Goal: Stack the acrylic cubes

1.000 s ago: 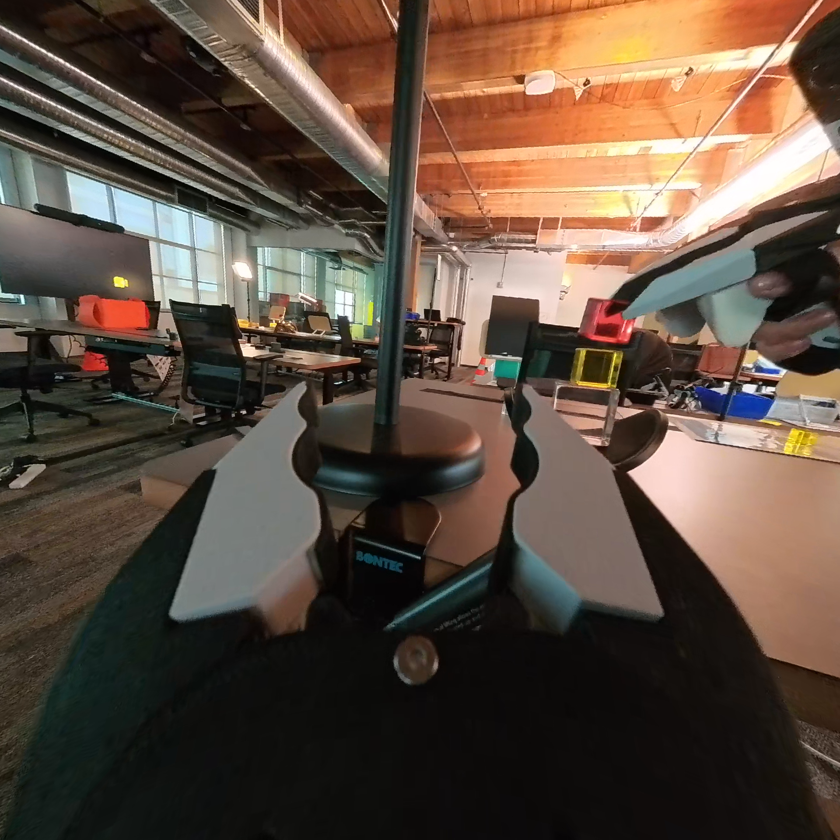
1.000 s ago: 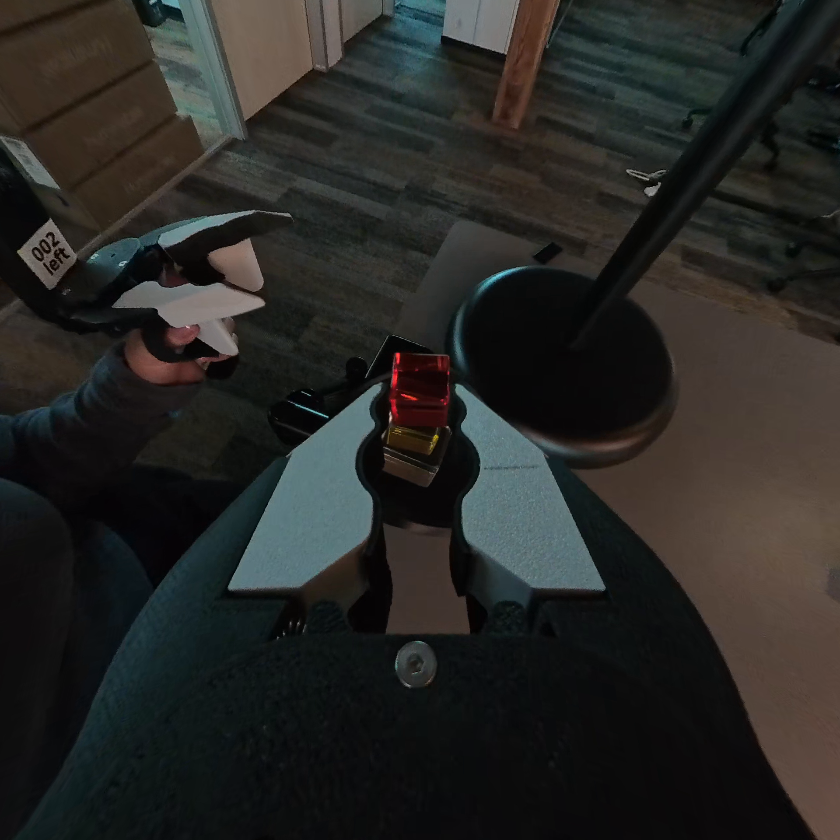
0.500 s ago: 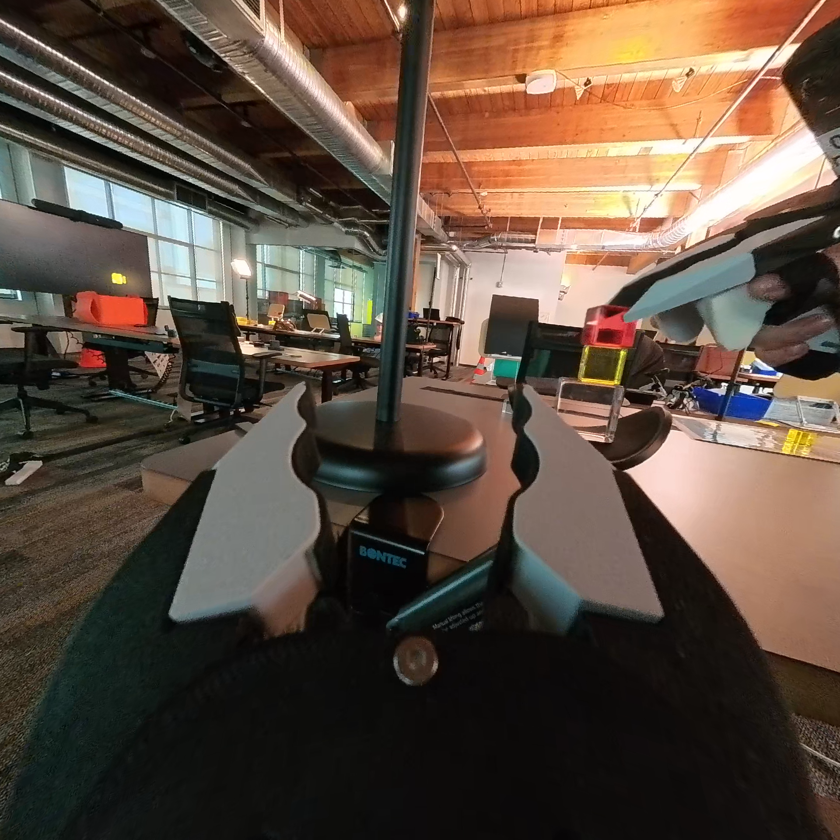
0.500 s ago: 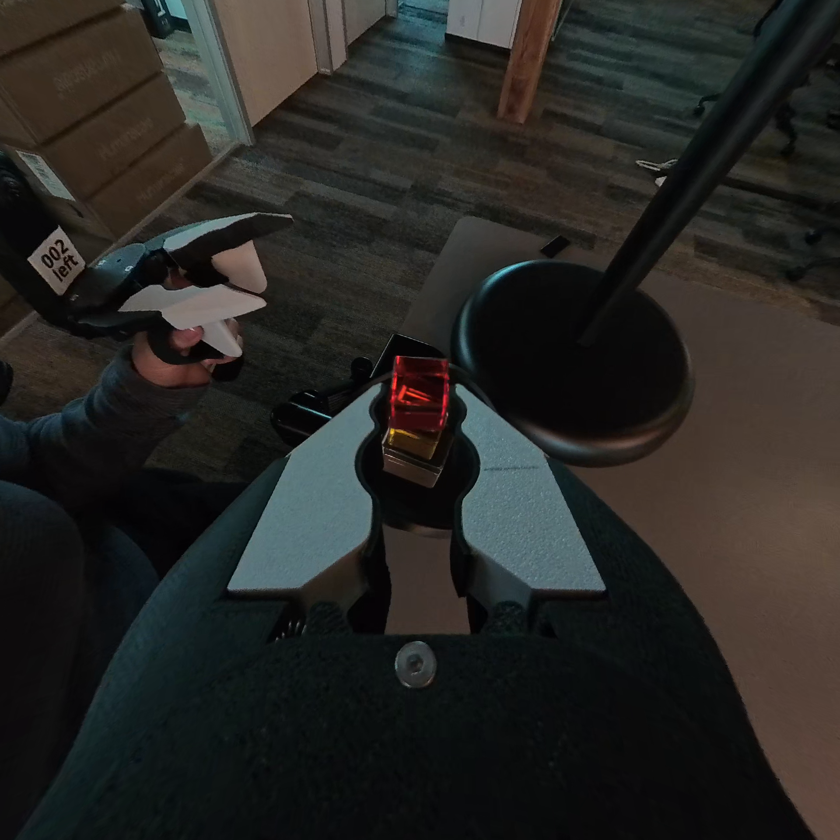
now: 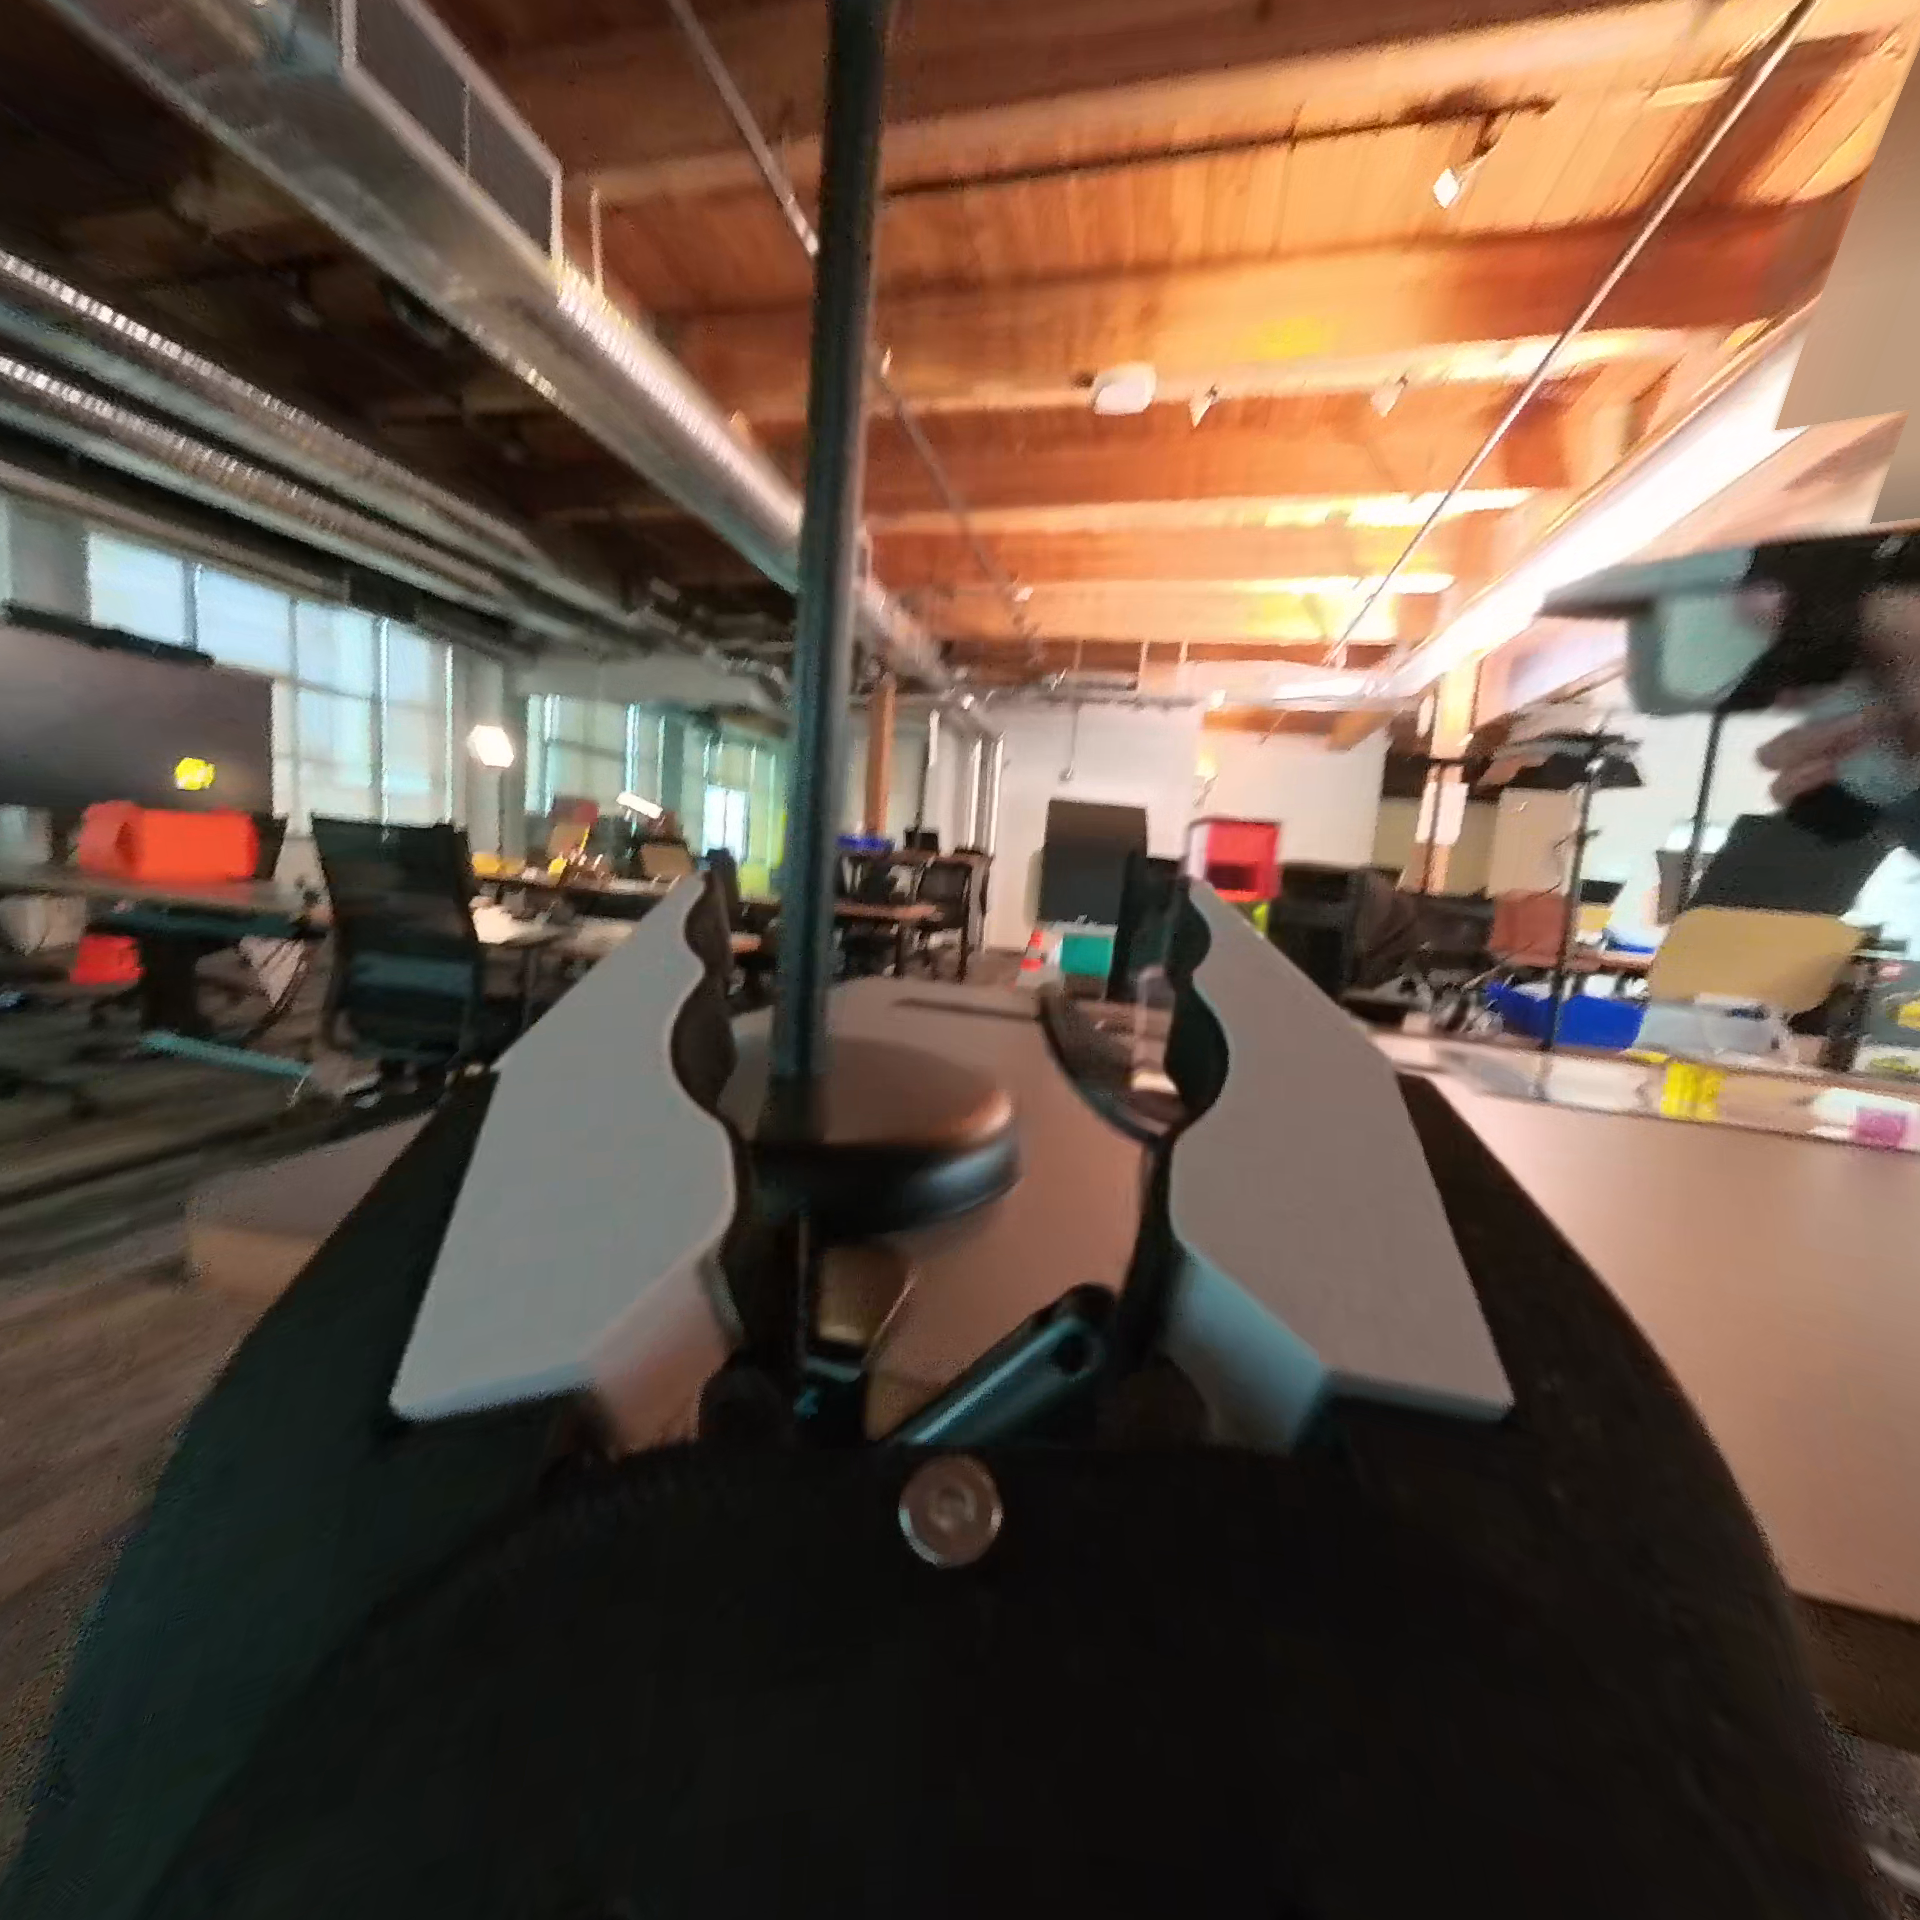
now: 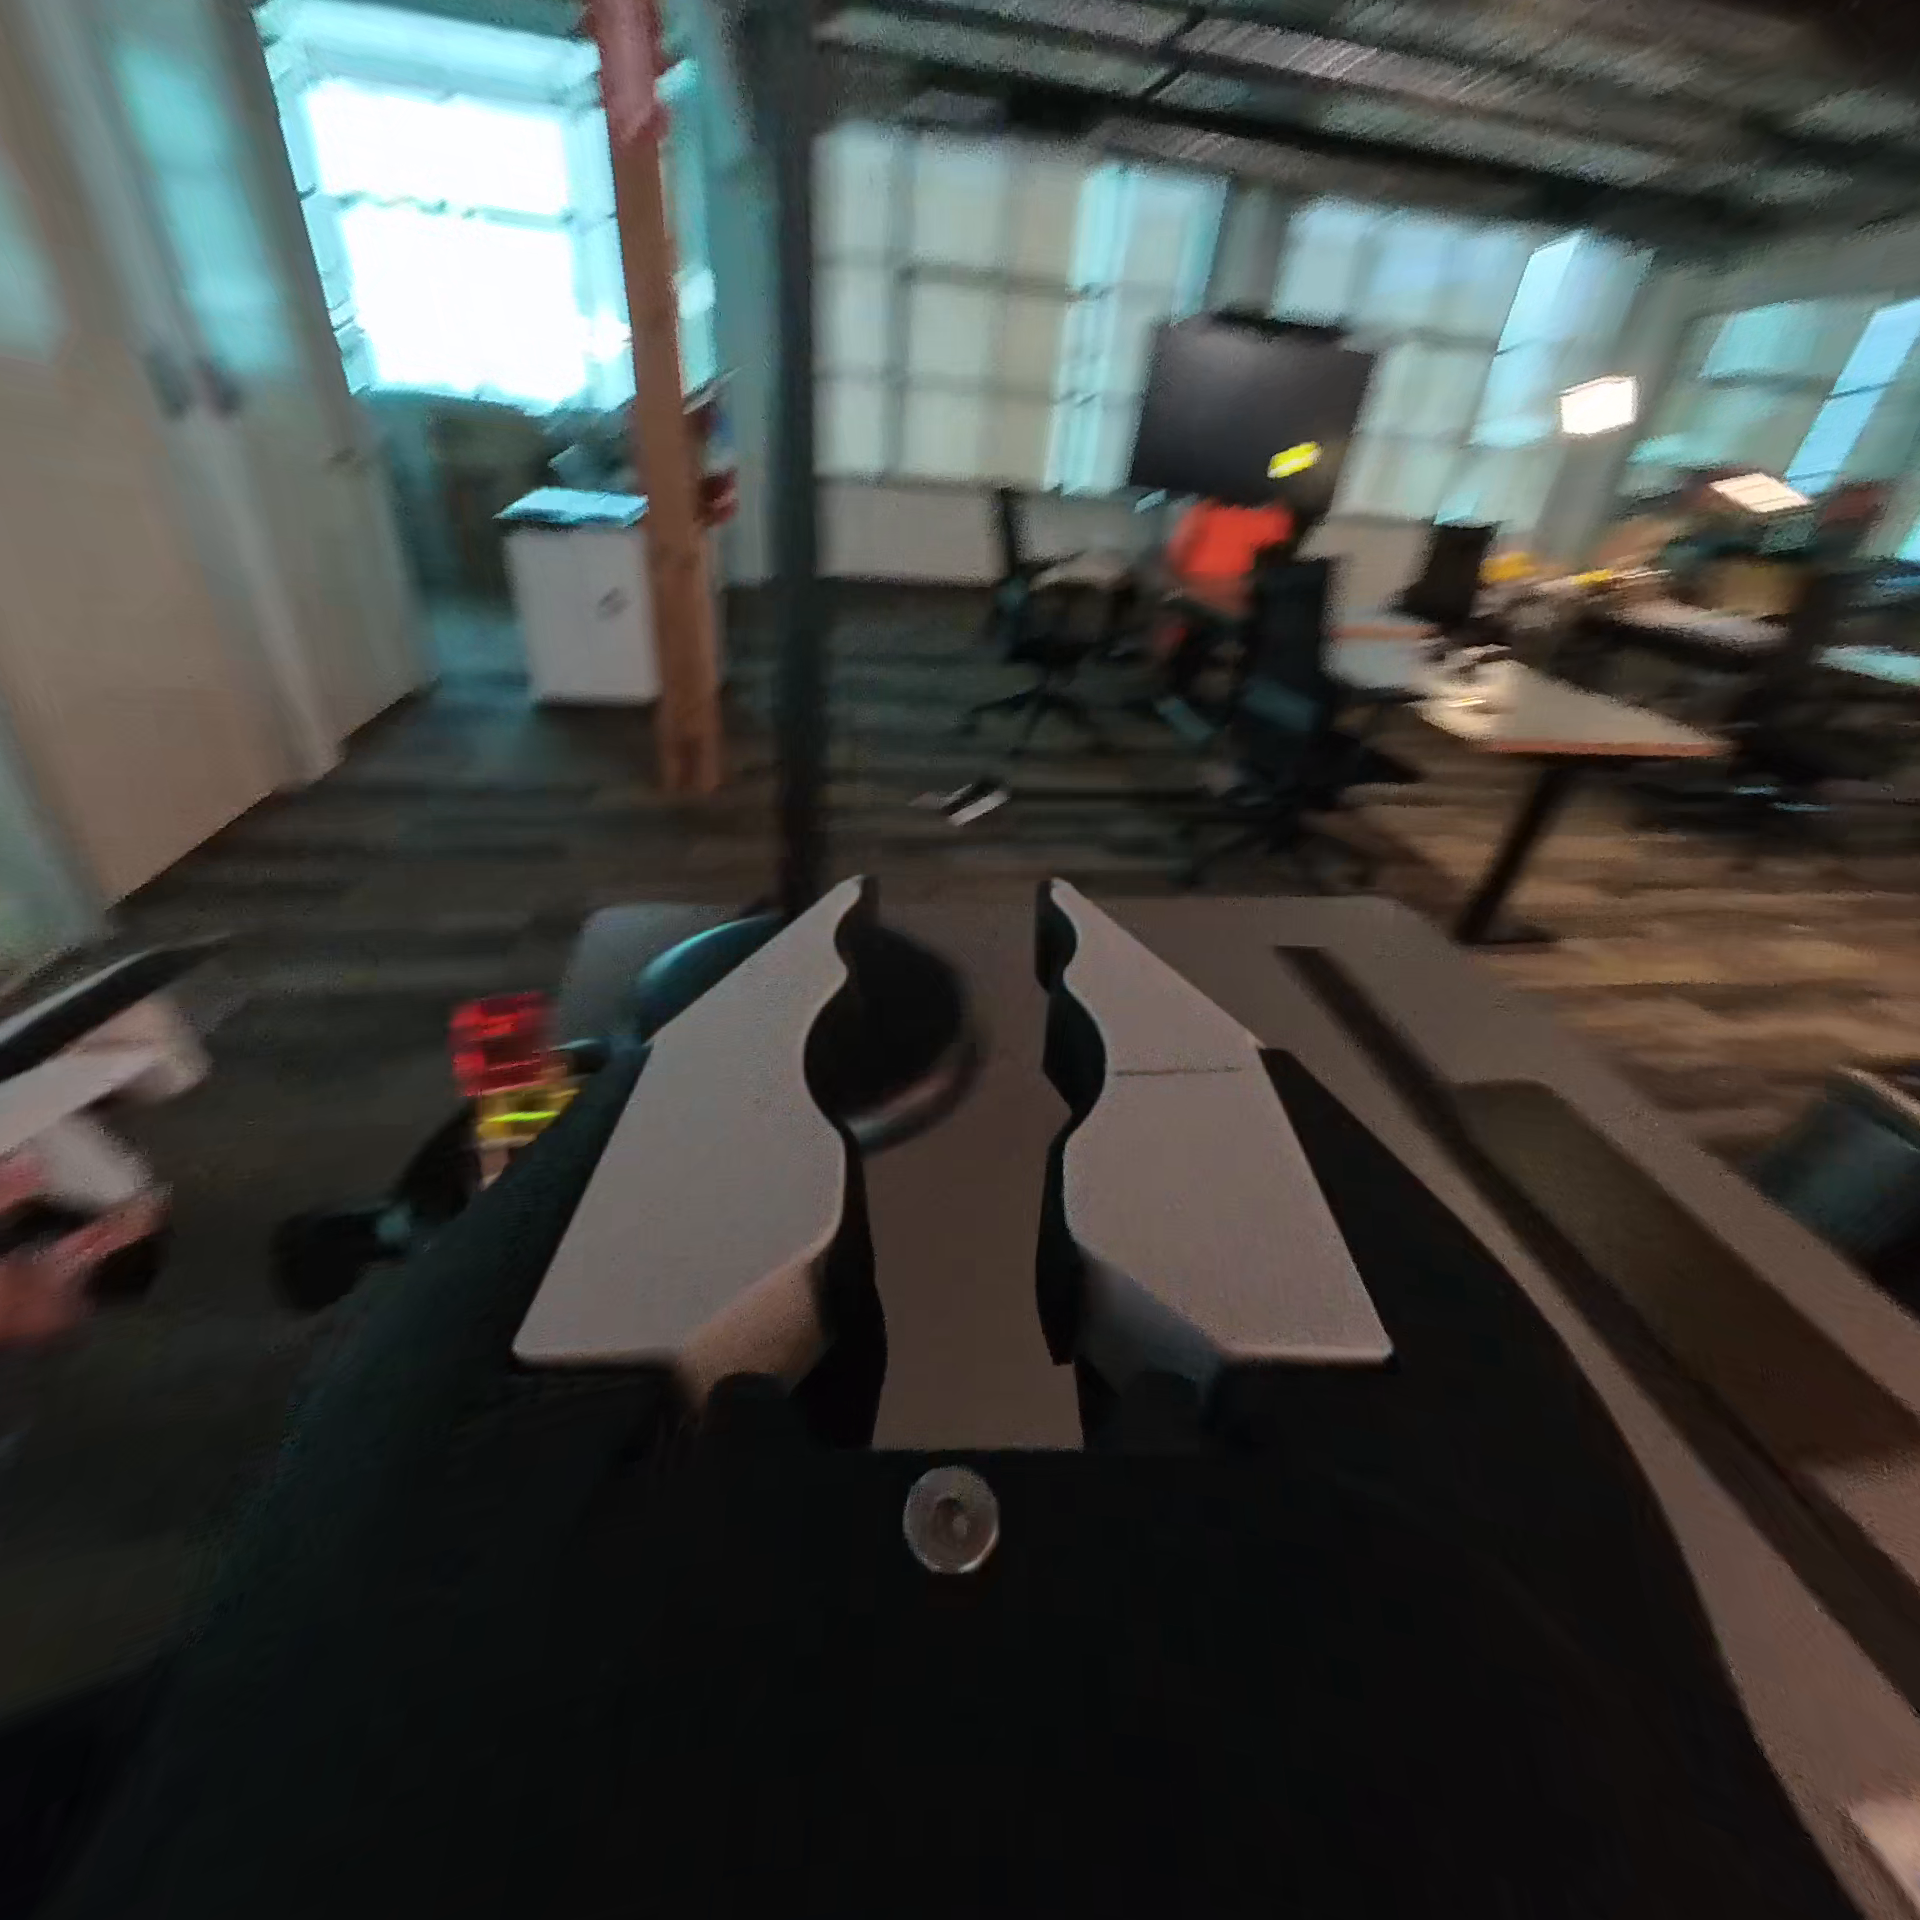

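A red acrylic cube point(image 5: 1236, 888) tops a stack on the brown table point(image 5: 1662, 1299). The yellow cube point(image 5: 1260, 918) under it shows only as a sliver past my finger point(image 5: 1299, 1039), and a clear cube point(image 5: 1153, 997) sits at the bottom. In the right wrist view the red cube point(image 6: 499, 1044) and yellow cube point(image 6: 520, 1117) stand at the left, apart from my right gripper point(image 6: 954, 904). That gripper is open with only table between its fingers. My left gripper point(image 5: 945, 914) is wide open and empty, short of the stack. The right gripper point(image 5: 1704, 644) shows blurred, raised at the upper right.
A black stand with a round base point(image 5: 883, 1132) and upright pole point(image 5: 831, 520) is on the table just ahead of the left gripper, and its base point(image 6: 894, 1039) lies beyond the right fingers. Small yellow and pink items point(image 5: 1688, 1086) lie far right. Office chairs and desks lie beyond.
My right gripper opened, let go of the red cube on top of the stack, and swung up and away to the right. The left gripper moved slightly and stayed open.
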A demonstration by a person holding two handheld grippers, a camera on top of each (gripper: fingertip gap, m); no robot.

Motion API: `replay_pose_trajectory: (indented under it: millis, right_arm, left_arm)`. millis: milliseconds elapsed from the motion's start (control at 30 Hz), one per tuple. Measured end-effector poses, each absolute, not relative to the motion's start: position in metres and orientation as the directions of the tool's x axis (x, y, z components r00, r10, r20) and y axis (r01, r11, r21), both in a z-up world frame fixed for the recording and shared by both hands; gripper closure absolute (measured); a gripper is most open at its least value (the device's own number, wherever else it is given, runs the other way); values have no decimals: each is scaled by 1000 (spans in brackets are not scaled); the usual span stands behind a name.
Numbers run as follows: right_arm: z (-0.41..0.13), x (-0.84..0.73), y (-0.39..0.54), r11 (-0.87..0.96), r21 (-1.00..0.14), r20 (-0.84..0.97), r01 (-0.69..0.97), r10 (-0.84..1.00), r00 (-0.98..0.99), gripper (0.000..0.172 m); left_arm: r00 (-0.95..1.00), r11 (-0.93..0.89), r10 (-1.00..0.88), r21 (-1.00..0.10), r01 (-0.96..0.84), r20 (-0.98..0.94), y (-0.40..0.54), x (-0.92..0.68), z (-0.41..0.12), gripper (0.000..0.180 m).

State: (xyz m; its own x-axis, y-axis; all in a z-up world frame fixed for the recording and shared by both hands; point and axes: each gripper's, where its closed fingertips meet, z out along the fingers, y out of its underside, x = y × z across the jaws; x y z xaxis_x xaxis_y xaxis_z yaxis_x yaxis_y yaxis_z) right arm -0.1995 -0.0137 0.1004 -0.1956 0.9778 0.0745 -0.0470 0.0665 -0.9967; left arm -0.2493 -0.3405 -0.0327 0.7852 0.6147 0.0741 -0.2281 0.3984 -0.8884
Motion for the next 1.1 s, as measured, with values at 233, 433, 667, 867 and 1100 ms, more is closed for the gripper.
replay_pose_trajectory:
  millis: [233,433,667,867,1100]
  right_arm:
    - [17,-77,240,183,-982,130,-35,808,575,144]
    - [-79,22,350,7,-976,173,218,635,753,134]
    - [-140,32,402,-233,-924,70,303,675,735,129]
    - [-165,24,424,-339,-848,93,408,663,743,120]
    - [-174,28,432,-419,-818,42,394,640,767,139]
  left_arm:
    - [880,527,465,-768,-363,-97,-284,-155,-5,103]
    - [984,578,148,-798,-171,-104,-222,-94,-17,107]
    - [988,501,31,-853,-147,-152,-179,-70,-34,110]
    - [989,464,26,-875,-139,-143,-167,-73,-40,110]
    - [987,450,38,-879,-155,-154,-164,-74,-40,110]
